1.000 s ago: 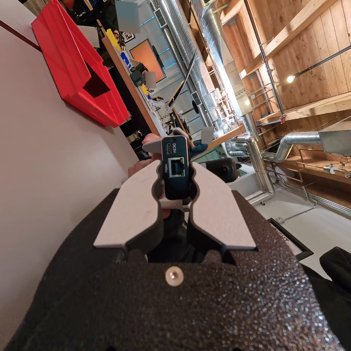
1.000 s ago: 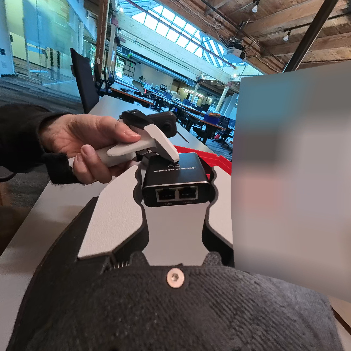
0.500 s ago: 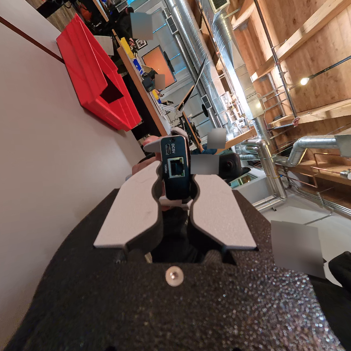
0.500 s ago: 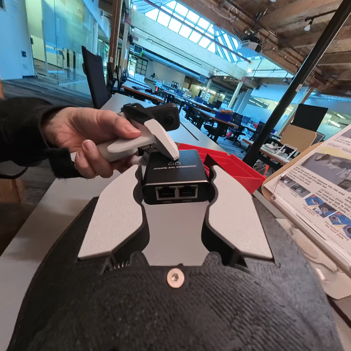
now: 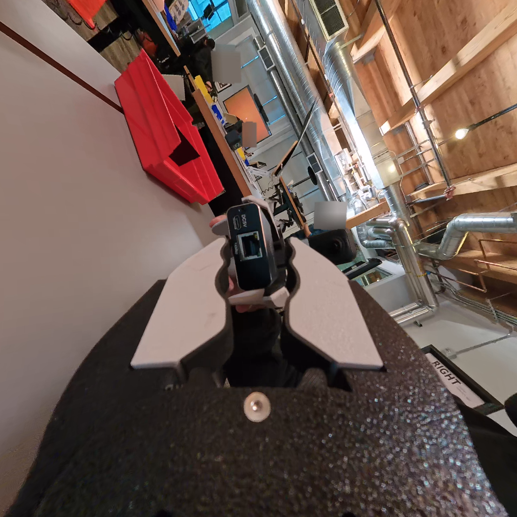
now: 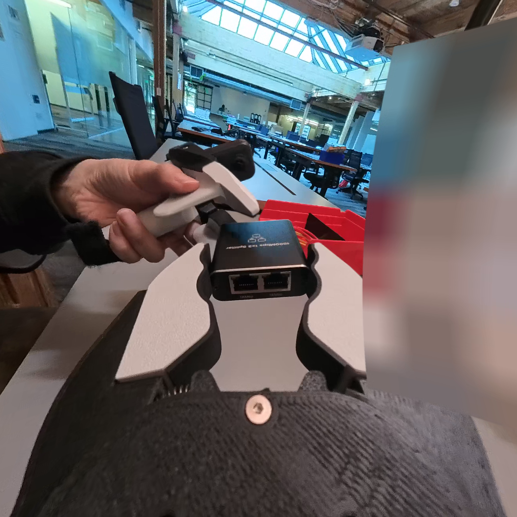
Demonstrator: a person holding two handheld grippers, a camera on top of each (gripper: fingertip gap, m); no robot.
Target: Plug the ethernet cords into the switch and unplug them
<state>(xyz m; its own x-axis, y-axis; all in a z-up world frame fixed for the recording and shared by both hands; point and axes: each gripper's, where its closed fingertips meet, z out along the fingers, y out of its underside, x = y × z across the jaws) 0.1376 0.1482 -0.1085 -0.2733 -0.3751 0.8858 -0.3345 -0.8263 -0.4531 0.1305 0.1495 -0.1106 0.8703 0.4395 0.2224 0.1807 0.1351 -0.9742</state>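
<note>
A small black switch (image 6: 258, 251) with two empty ports facing me sits between the fingers of my right gripper (image 6: 258, 251), which is shut on its two sides and holds it above the white table (image 6: 257, 349). In the left wrist view the switch (image 5: 249, 249) shows its single-port end, pinched above and below by the right gripper's white fingers (image 5: 246, 296). My left gripper (image 5: 256, 246) is open, with a gap on both sides of the switch. It also shows in the right wrist view (image 6: 223, 195), held by a hand (image 6: 112, 195) and drawn back behind the switch. No cord is plugged in.
A red bin (image 6: 307, 212) stands on the table behind the switch, with thin orange cords (image 6: 303, 237) at its edge; it also shows in the left wrist view (image 5: 167, 140). A black chair (image 6: 131, 117) stands at the table's far left. A black-framed card (image 5: 447, 377) lies at right. Left and right tips are no more than a few centimetres apart.
My left gripper has opened, let go of the switch and drawn back from it. My right gripper keeps its hold on the switch.
</note>
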